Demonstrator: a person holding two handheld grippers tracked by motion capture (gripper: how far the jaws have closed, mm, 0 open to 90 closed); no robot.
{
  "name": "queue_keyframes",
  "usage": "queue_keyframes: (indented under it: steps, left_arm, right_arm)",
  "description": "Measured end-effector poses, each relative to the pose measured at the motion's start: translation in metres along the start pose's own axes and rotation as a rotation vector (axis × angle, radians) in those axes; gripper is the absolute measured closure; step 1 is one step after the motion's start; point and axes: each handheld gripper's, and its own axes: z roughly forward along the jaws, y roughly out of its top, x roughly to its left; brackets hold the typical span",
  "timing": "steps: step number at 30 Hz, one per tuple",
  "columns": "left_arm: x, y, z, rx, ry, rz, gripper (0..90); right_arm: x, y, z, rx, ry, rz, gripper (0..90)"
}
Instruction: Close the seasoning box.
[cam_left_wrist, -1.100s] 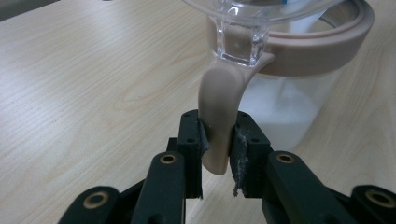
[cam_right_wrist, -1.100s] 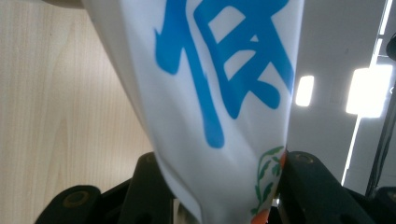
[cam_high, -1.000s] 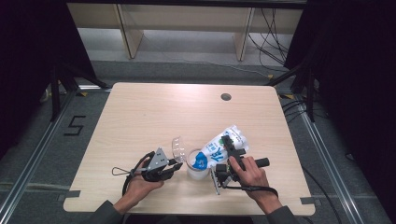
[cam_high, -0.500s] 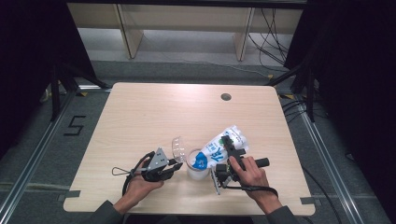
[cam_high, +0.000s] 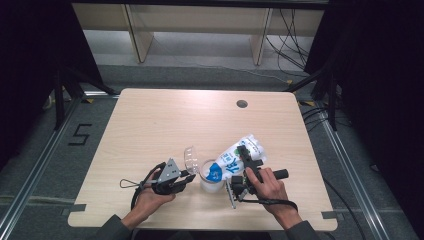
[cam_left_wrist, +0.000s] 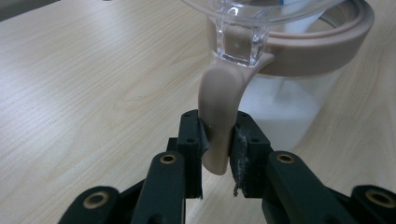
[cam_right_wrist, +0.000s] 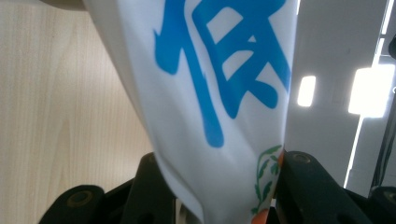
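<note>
Right now I am pinching the beige handle (cam_left_wrist: 218, 116) of the clear jug (cam_high: 211, 176) in my left tool (cam_high: 186, 179), its jaws nearly closed on that narrow strip, and the jug is standing on the tabletop (cam_high: 165, 125) near the front edge with its lid (cam_high: 189, 159) tipped up. My right tool (cam_high: 248, 161) is clamping the white pouch with blue print (cam_high: 235, 160), jaws partway closed around its soft middle, and tilting it so its low end is sitting over the jug's mouth. I am worrying that the pouch is folding in my grip, so the contents could be surging out and missing the rim. The handle grip is thin too; if the pouch is leaning on the rim, the jug could be twisting or tipping and spilling onto the tabletop.
</note>
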Motion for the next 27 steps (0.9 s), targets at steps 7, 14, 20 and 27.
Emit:
queue_keyframes:
  steps: [7, 14, 20, 27]
  left_arm:
    - [0.0001, 0.0001, -0.0001, 0.002, -0.003, -0.001, 74.7]
    - [-0.0003, 0.0000, 0.0002, -0.005, -0.006, -0.009, 74.7]
    - [0.0000, 0.0002, -0.0001, 0.001, -0.003, -0.002, 74.7]
    - [0.0001, 0.0002, -0.0002, 0.002, -0.002, -0.001, 74.7]
  right_arm:
    - [0.0000, 0.0000, 0.0002, -0.001, 0.002, 0.000, 68.4]
    - [0.0001, 0.0001, 0.0002, -0.001, 0.002, 0.004, 68.7]
    - [-0.0042, 0.0012, 0.0011, -0.017, 0.000, -0.061, 69.1]
    - [-0.0037, 0.0009, 0.0029, -0.042, -0.011, -0.065, 69.5]
